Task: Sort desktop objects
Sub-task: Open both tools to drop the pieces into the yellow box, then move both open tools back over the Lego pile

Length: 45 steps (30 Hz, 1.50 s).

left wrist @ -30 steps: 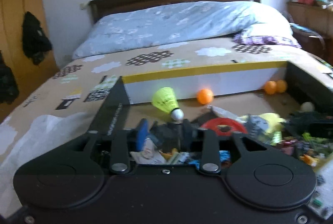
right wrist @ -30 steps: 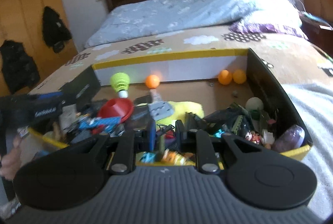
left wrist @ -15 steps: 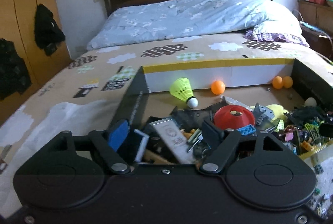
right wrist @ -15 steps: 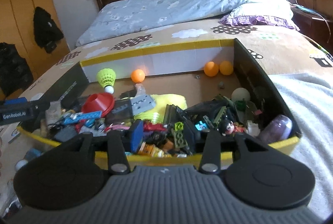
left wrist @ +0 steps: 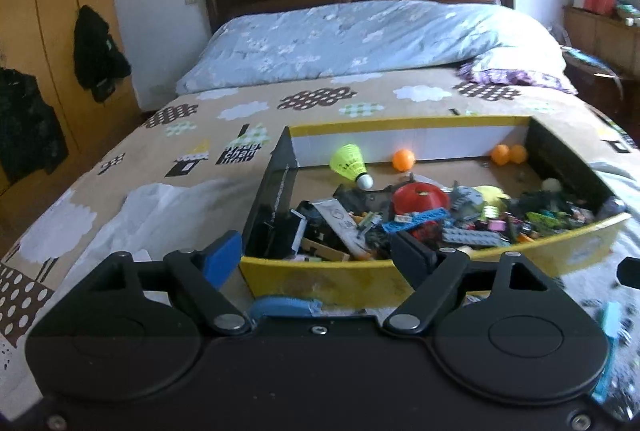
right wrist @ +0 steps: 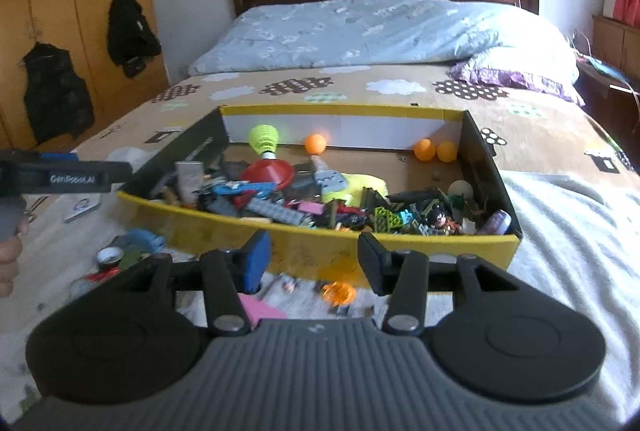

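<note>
Both claws hang just short of the yellow box sitting on the bed. Left claw and right claw are spread, jaws opening, nothing between them. The toy pile fills the box's near half; shuttlecock and orange balls sit by the far wall.

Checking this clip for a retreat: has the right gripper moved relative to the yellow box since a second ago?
Yes. The right gripper has backed away and risen: its fingertips, earlier over the clutter, now sit short of the yellow box front wall, jaws opening and empty.
</note>
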### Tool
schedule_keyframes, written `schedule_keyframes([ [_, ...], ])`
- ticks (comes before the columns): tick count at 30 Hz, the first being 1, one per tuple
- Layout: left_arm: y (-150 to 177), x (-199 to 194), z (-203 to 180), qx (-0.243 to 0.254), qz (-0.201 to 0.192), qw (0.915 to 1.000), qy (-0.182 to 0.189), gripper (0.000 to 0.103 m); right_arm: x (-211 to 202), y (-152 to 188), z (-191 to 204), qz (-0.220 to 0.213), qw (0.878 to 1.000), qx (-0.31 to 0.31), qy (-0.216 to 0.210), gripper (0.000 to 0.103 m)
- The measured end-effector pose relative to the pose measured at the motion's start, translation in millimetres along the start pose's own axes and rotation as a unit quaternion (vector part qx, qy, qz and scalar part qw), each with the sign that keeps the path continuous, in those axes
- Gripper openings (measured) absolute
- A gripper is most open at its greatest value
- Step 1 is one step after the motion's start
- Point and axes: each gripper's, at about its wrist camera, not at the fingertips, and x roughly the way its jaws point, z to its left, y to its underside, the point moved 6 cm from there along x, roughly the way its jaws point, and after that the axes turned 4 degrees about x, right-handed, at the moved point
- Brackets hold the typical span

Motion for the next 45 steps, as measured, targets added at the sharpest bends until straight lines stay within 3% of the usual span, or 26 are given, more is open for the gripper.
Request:
schedule_keyframes([
  [7, 44, -69, -15, 0.035, -0.019, 0.9984, 0.041, 0.083, -67, 45, 12, -0.004, 1.0, -0.005, -0.012, 0.072],
  [13, 117, -119, -40, 0.049, -0.024, 0.9925, 0.109, 0.084, -104, 112, 22, 0.008, 1.0, -0.002, -0.021, 0.081],
  [19, 206, -142, -51, 0.03, -0.001, 0.9891, 0.144, 0.084, -141, 180, 31, -0.052, 0.998, -0.012, 0.014, 0.093],
  [23, 248, -144, -44, -0.003, 0.022, 0.9867, 0.161, 0.084, -156, 223, 46, -0.093, 0.995, -0.022, 0.026, 0.103],
  [25, 264, -145, -40, -0.018, 0.024, 0.9864, 0.162, 0.084, -160, 244, 53, -0.106, 0.994, -0.019, 0.03, 0.103],
  [32, 288, -155, -34, -0.025, 0.002, 0.9876, 0.155, 0.084, -162, 290, 71, -0.13, 0.991, 0.002, 0.027, 0.103],
  [41, 311, -182, -35, 0.006, -0.04, 0.9864, 0.159, 0.086, -169, 315, 62, -0.177, 0.982, 0.044, 0.05, 0.103],
  [45, 323, -187, -37, 0.001, -0.05, 0.9848, 0.166, 0.086, -170, 319, 62, -0.187, 0.98, 0.034, 0.059, 0.103],
])
